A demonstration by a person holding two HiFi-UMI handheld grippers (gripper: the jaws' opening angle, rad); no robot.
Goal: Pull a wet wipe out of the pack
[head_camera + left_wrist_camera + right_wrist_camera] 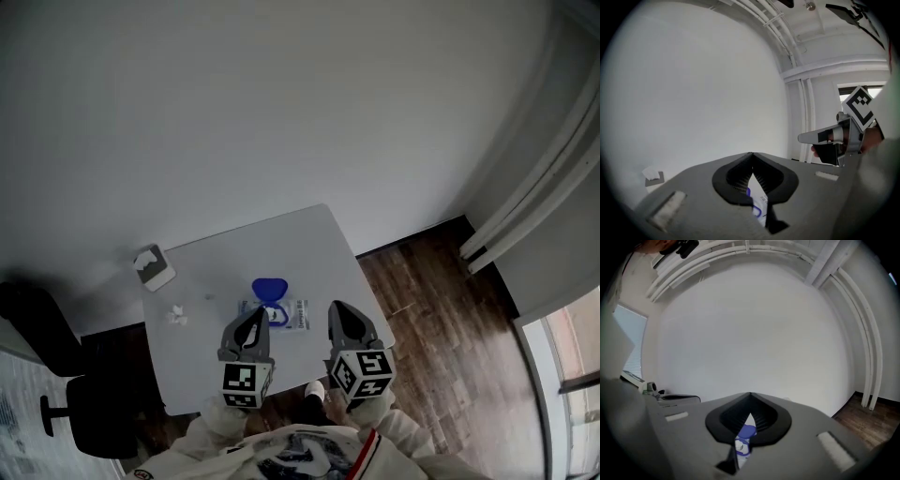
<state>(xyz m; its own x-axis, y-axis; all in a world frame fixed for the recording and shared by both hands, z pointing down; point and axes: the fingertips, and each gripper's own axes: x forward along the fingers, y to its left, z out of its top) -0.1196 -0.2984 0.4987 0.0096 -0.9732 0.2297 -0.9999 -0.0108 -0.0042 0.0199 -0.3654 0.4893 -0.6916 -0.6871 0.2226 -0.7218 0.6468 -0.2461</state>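
Note:
The wet wipe pack [286,315] lies flat near the front of the white table [272,246], its blue flip lid [270,289] standing open at the far side. My left gripper [256,316] hovers over the pack's left end, jaws together and empty. Just right of the pack hangs my right gripper [338,310], also shut with nothing in it. In the left gripper view the pack [759,205] shows below the closed left gripper [751,154], and the right gripper [806,138] is at the right. The right gripper view shows the blue lid [746,431] under the shut right gripper [750,394].
A small grey box with white paper [153,266] stands at the table's far left corner, and a crumpled white scrap [176,315] lies at the left edge. A black office chair [66,398] stands left of the table. Dark wood floor [431,300] lies to the right.

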